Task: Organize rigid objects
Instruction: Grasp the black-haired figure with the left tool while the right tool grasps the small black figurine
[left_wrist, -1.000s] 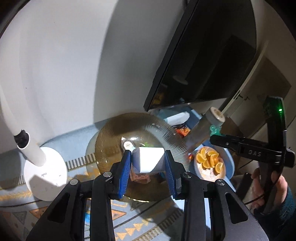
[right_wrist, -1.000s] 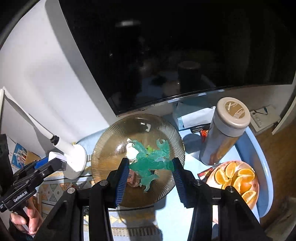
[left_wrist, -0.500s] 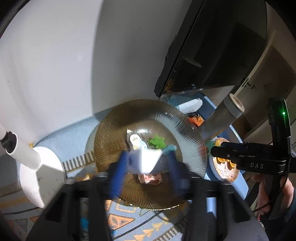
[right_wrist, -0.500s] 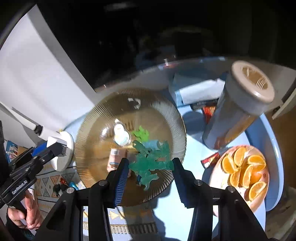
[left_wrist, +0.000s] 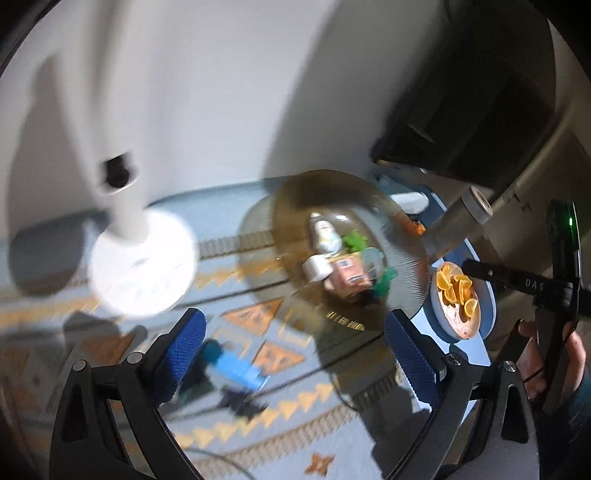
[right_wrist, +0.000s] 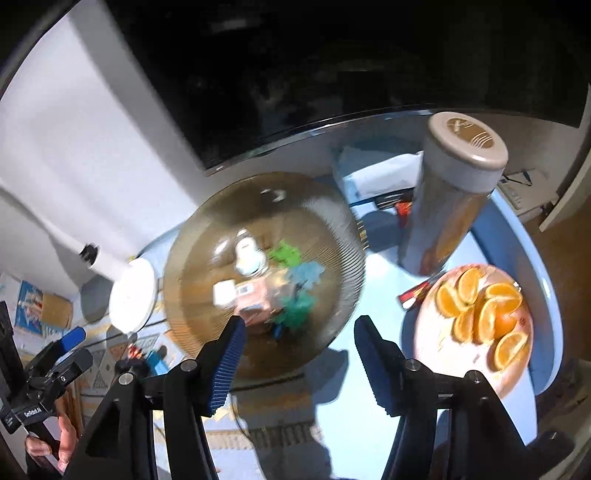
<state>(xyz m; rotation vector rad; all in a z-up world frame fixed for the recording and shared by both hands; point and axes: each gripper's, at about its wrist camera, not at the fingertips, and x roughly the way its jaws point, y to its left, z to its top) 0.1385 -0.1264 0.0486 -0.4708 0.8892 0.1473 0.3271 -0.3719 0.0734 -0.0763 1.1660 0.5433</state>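
Small rigid objects sit piled in the amber ribbed glass plate (right_wrist: 332, 236) on the tabletop (right_wrist: 380, 273): white cube (right_wrist: 224, 292), pink box (right_wrist: 255, 299), white bottle-like figure (right_wrist: 246, 254), light-green piece (right_wrist: 284, 254), blue piece (right_wrist: 307, 274), teal piece (right_wrist: 297, 309). All touching or overlapping near plate centre; blur hides finer detail.

Key relation: pile lies straight ahead of & just beyond right gripper (right_wrist: 295, 341), roughly between its fingertips' line. From left gripper (left_wrist: 295, 334) the plate (left_wrist: 406, 254) is ahead & to the right, farther off. Right hand looks nearer. Pink box's long axis runs approx across the right gripper's view, slightly tilted.

Both grippers gape wide, nothing held.

Vs 1 s ago: left had the white cube clamped, right held the teal piece; now both items rest in the plate & jaws have spread. Left view has swung left, lamp base (left_wrist: 142, 262) now big in frame.

Nearby: tall canister (right_wrist: 454, 199), plate of orange wedges (right_wrist: 476, 306).
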